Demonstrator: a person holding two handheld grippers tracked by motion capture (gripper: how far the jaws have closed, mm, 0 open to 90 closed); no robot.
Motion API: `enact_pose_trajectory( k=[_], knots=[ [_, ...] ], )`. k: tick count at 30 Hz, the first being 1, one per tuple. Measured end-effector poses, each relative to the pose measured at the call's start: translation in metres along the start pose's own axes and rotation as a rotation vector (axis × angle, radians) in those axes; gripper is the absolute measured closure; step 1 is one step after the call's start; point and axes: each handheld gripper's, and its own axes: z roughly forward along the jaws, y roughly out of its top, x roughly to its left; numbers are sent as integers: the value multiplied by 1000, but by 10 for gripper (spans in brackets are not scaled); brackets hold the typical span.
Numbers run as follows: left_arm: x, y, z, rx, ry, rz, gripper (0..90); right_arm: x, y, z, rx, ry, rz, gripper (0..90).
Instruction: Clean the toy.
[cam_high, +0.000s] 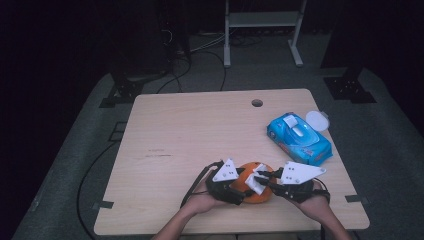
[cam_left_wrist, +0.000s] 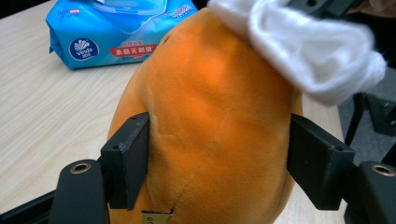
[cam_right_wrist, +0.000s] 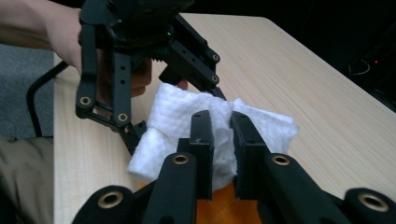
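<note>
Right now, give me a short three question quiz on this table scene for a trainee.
1. True or false: the left gripper clamps the orange plush toy.
2. What does the right gripper pinch? A sponge, B white wipe, C lid.
3. Fill in: the blue wipes pack lies on the table with its flap ____.

Key: 1 true; 2 B; 3 open.

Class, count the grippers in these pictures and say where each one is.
2. The left gripper clamps the orange toy near the table's front edge; the right gripper pinches a white wipe on it.
</note>
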Motion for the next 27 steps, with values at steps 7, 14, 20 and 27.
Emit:
enact_pose_trajectory(
  k=[7, 14, 20, 27],
  knots=[
    [2, -1, 0, -15, -19, 6, 284, -14, -14, -14, 3, -38, 50, 799],
    [-6, 4, 3, 9, -3, 48, 281, -11, -15, -20, 24, -33, 47, 798],
    [-11, 4, 5, 30, 10, 90, 279, 6, 2, 0, 30, 30, -23, 798],
    [1, -2, 2, -12, -21, 27, 292, -14, -10, -12, 16, -23, 51, 798]
  ],
)
